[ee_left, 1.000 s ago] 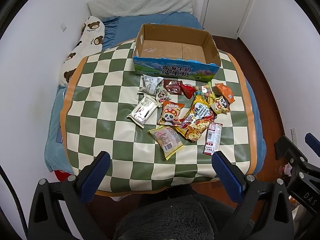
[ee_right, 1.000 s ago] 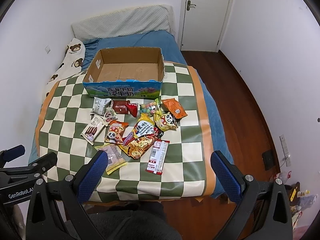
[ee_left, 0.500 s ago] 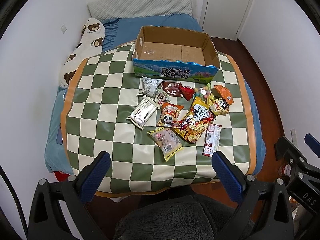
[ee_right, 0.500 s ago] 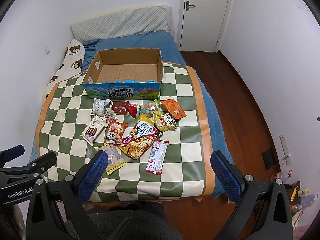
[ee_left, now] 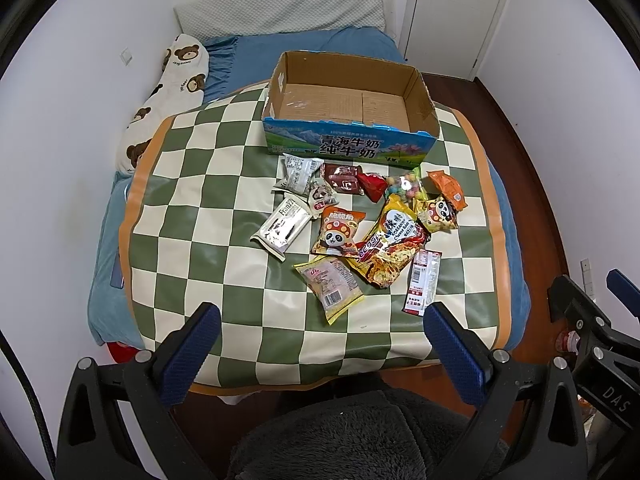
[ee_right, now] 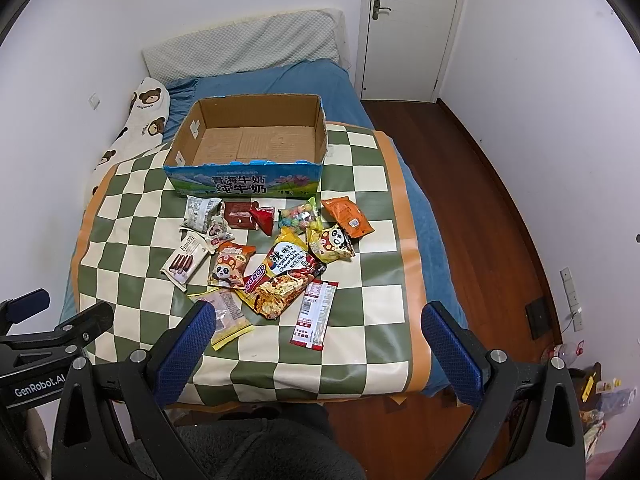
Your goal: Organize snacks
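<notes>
Both grippers have eased a little nearer the bed since a second ago; nothing on it has shifted. Left gripper (ee_left: pixel 320 344) and right gripper (ee_right: pixel 318 340) hover over the near edge, fingers spread wide and holding nothing. A green-and-cream checkered mat (ee_left: pixel 192 200) covers a blue bed (ee_right: pixel 280 80) in a white-walled room with a closed door (ee_right: pixel 412 20) and dark wood floor (ee_right: pixel 480 200). The snacks (ee_left: pixel 360 224) lie in a loose cluster at the mat's middle, just in front of the cardboard box (ee_left: pixel 348 144). A red-and-white stick packet (ee_right: pixel 314 314) lies lengthwise, pointing from the near edge toward the box. The box stands open and holds nothing, its long side facing the cluster.
</notes>
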{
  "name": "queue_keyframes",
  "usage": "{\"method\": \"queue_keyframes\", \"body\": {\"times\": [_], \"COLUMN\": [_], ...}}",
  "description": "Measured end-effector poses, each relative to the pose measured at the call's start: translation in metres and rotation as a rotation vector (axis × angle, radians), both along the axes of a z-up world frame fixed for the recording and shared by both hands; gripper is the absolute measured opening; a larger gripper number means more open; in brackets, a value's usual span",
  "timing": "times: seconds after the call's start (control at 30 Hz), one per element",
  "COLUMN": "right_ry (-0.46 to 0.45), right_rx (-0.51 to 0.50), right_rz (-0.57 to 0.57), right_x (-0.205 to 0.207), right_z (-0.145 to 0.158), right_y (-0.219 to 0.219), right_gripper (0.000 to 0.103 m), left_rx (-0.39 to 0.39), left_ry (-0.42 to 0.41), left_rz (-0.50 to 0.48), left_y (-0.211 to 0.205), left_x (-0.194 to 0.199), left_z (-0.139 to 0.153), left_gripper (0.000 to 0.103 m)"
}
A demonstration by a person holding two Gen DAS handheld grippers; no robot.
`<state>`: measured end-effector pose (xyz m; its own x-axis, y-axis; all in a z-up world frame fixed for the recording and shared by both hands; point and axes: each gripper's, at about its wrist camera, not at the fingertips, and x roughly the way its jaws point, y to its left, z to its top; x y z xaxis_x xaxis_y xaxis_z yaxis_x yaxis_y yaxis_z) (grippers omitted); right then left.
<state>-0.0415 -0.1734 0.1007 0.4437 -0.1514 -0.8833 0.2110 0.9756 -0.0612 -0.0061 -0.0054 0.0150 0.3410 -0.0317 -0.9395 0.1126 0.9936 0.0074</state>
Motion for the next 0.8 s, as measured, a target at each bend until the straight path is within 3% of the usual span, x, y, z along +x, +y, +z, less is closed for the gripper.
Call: {"method": "queue_keyframes", "body": {"times": [0.8], "right_ry": [0.001], "right_rx": [0.007], "right_rz": [-0.001], "right_x": [0.0081], "right_z": [-0.0019], "right_y": [-0.0024], "right_gripper": [0.103], "left_rx": [0.000], "left_ry": [-0.003], "left_rz": [0.006], "left_y": [0.0032], "left_x": [0.0032], "left_z": [-0.0016], "left_gripper": [0.103]}}
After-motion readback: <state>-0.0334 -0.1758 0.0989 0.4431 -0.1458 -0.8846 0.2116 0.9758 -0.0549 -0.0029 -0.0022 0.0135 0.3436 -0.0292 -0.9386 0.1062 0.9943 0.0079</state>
